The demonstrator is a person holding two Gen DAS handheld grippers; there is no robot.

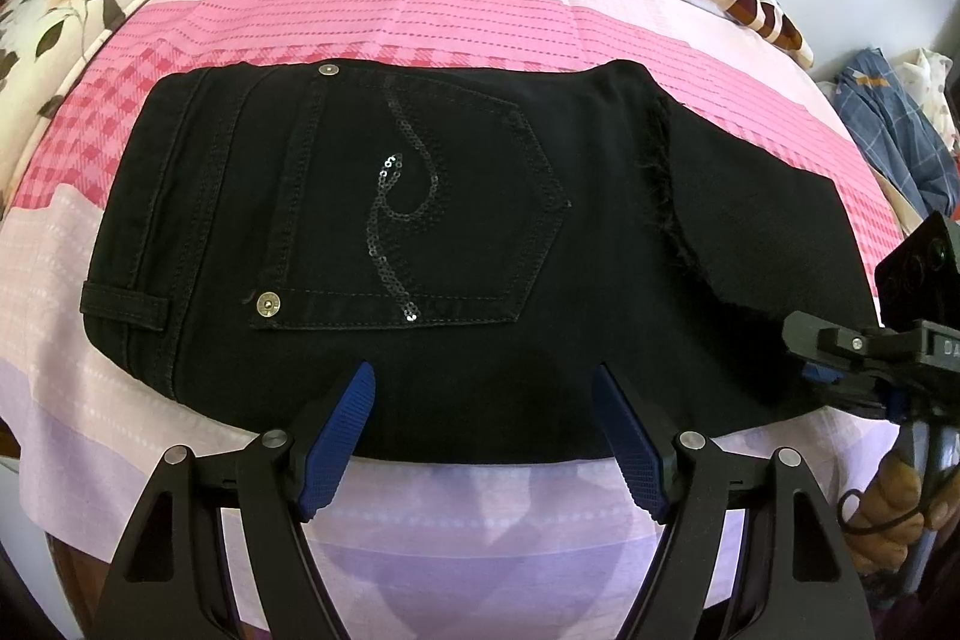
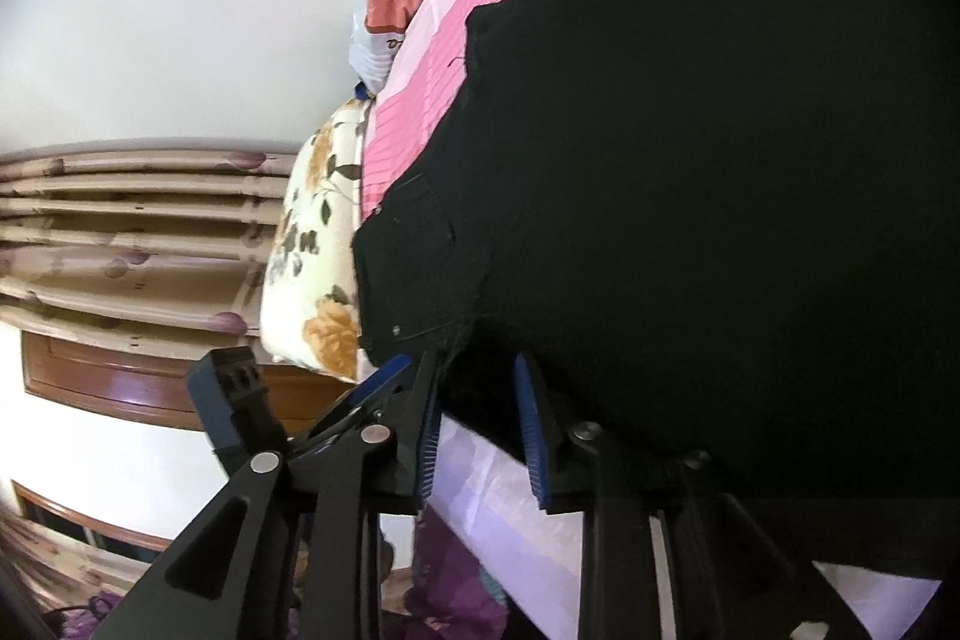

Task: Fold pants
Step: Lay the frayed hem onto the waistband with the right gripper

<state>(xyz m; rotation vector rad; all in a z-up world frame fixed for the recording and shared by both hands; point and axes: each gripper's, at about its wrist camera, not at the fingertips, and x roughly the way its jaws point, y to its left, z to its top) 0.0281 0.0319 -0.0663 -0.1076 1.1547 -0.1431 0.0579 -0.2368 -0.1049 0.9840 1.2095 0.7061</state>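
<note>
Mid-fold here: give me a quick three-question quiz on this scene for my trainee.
1. True or false: the left gripper is clamped on the black jeans.
2. What decorates the back pocket? A) embroidered flower B) sequin swirl C) leather patch
3. What do the jeans lie on?
Key: 1 false, its jaws stand open over the near edge. 2 B. 3 a pink striped bedsheet.
</note>
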